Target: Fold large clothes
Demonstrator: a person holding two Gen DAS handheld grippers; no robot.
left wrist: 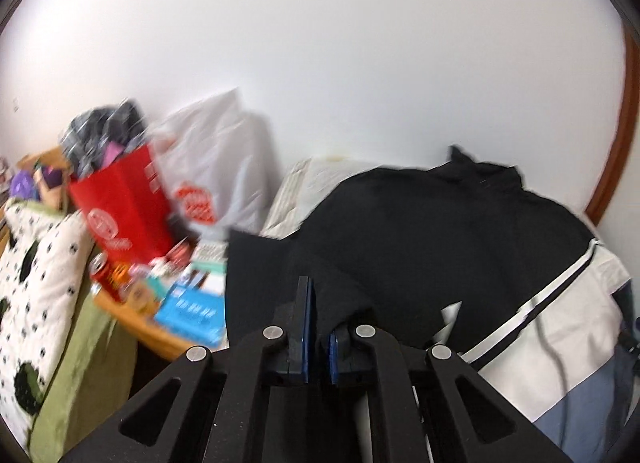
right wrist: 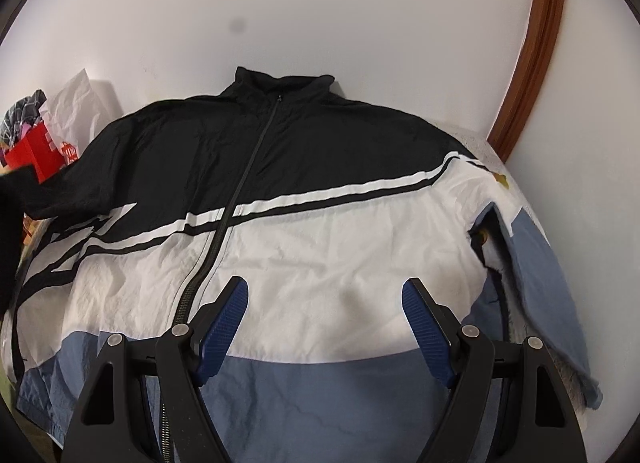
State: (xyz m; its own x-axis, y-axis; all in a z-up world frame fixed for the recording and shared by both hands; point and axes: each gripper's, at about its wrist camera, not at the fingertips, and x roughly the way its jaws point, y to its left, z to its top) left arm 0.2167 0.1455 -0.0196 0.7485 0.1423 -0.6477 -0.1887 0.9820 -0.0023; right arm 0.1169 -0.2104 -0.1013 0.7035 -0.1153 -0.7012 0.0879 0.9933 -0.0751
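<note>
A large zip-up jacket [right wrist: 320, 231], black on top, white in the middle and blue at the hem, lies front up on a bed against the wall. My left gripper [left wrist: 320, 303] is shut on black fabric of the jacket's left sleeve [left wrist: 344, 291], which is lifted and drapes toward the body [left wrist: 440, 223]. In the right wrist view this raised black sleeve [right wrist: 16, 199] shows at the left edge. My right gripper [right wrist: 324, 295] hovers open over the white and blue front, nothing between its blue pads. The other sleeve [right wrist: 536, 263] lies flat on the right.
Left of the bed stands a wooden side table [left wrist: 160, 335] crowded with boxes and cans, a red paper bag [left wrist: 124, 203] and a white plastic bag [left wrist: 216, 167]. A spotted quilt [left wrist: 36, 271] lies at far left. A brown door frame [right wrist: 532, 63] rises on the right.
</note>
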